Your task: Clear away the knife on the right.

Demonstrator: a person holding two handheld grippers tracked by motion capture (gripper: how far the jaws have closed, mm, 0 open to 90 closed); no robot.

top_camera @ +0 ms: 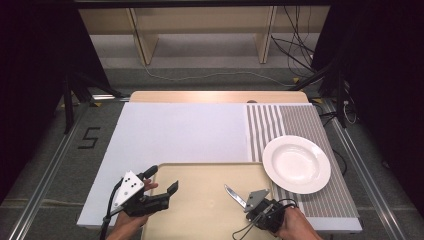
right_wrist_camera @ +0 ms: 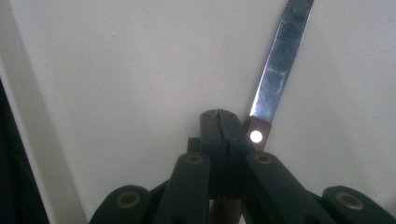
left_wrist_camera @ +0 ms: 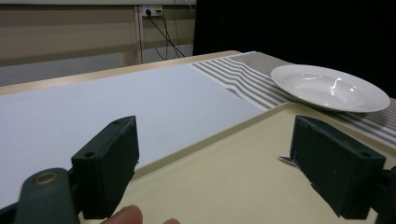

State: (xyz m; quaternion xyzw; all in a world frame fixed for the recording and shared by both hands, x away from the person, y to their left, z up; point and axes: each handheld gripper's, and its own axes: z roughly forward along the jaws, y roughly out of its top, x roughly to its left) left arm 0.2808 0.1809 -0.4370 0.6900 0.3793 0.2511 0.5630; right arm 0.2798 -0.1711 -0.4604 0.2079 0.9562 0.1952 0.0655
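A recording lab rather than a home: the worktop point(top_camera: 175, 132) stands on grey carpet between black curtains point(top_camera: 35, 60), with metal floor rails point(top_camera: 45, 175) along both sides and a taped figure 5 point(top_camera: 89, 138) on the floor off its left edge. Loose cables point(top_camera: 295, 45) trail across the floor beyond the far right corner, past bare wooden shelving point(top_camera: 200, 30). A wall socket point(left_wrist_camera: 150, 10) with plugged leads shows in the left gripper view.

Cream tray point(top_camera: 210, 210), white plate point(top_camera: 296, 163), grey-and-white striped cloth point(top_camera: 280, 122).
Silver knife blade point(right_wrist_camera: 280, 60), handle seemingly reddish-brown; black jaws with brass rivets.
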